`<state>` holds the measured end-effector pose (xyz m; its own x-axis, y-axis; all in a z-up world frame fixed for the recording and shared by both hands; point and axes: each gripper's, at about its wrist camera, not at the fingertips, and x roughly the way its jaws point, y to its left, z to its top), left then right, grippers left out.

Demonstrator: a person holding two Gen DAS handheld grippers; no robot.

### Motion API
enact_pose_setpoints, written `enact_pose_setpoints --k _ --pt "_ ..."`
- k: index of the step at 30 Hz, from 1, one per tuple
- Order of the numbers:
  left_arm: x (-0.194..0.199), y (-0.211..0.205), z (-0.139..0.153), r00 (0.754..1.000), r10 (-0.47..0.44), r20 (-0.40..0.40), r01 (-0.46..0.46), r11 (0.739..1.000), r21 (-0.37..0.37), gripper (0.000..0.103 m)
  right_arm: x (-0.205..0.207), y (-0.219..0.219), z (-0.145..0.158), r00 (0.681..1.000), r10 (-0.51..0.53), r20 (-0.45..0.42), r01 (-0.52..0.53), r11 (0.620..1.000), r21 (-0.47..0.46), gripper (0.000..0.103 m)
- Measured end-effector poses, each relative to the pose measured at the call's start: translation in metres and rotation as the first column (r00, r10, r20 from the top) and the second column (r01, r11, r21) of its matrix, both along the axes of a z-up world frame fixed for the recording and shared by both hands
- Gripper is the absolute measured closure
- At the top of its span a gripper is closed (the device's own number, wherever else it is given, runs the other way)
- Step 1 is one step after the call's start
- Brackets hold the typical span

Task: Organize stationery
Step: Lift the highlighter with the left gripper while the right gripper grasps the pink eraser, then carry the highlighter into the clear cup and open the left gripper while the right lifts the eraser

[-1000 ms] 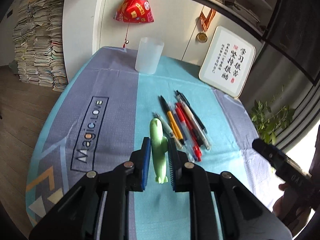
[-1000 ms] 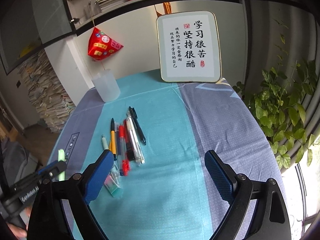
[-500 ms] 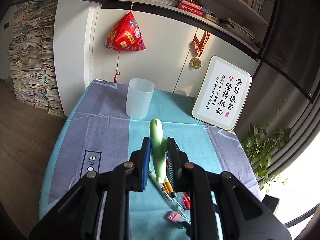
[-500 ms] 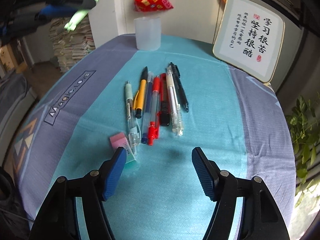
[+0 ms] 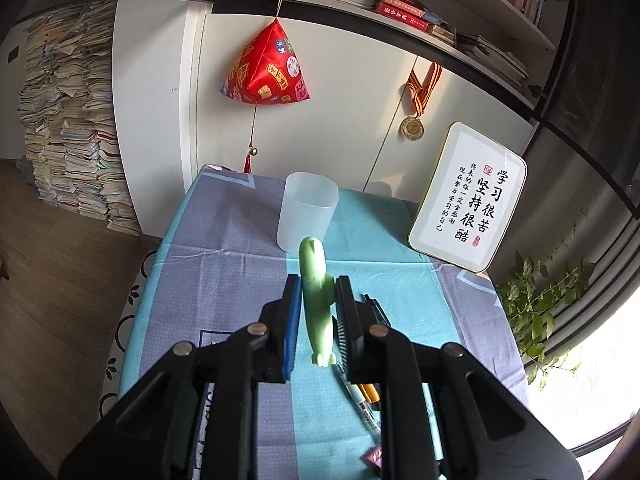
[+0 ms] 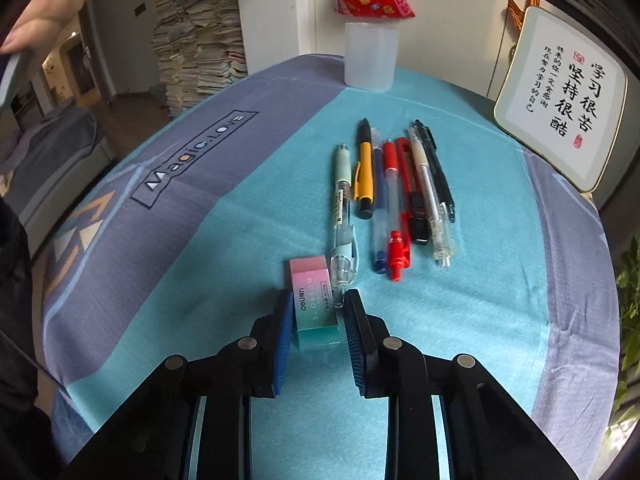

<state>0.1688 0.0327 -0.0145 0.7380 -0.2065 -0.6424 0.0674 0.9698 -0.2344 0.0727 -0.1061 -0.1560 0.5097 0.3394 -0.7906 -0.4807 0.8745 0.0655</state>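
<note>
Desk (image 6: 248, 216) draped in blue-and-teal cloth, translucent cup (image 5: 307, 211) upright at the far end. Left tongs (image 5: 318, 312) clamped on green shark-shaped pen (image 5: 317, 300), now lifted clear of the cloth and aimed toward the cup, where a second ago it lay low beside the pen row; probably headed for a drop-in. Right tongs (image 6: 316, 316), wide apart a second ago, now lowered and closing around pink-and-teal eraser (image 6: 314, 300), just beside the mint pen (image 6: 342, 216); pads near it, contact unclear.
</note>
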Motion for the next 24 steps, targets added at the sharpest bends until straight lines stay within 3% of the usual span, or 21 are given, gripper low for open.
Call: enact_pose_setpoints --k 6,13,18,24 --pt "-0.012 0.004 0.027 0.999 -0.022 0.046 0.02 0.999 0.043 0.088 -0.019 -0.019 0.026 0.998 -0.013 0.059 0.007 0.994 0.105 0.077" --pt "-0.026 0.012 0.051 0.996 -0.034 0.087 0.031 0.999 0.033 0.088 -0.032 -0.026 0.048 0.992 -0.063 0.11 0.052 0.994 0.101 0.077" --pt "-0.036 0.01 0.063 0.992 -0.053 0.111 0.048 0.998 0.039 0.088 -0.044 -0.038 0.082 0.978 -0.073 0.193 0.03 0.975 0.219 0.082" --pt "-0.044 0.013 0.076 0.988 -0.065 0.138 0.061 0.998 0.033 0.088 -0.043 -0.037 0.108 0.964 -0.089 0.249 0.031 0.973 0.23 0.082"
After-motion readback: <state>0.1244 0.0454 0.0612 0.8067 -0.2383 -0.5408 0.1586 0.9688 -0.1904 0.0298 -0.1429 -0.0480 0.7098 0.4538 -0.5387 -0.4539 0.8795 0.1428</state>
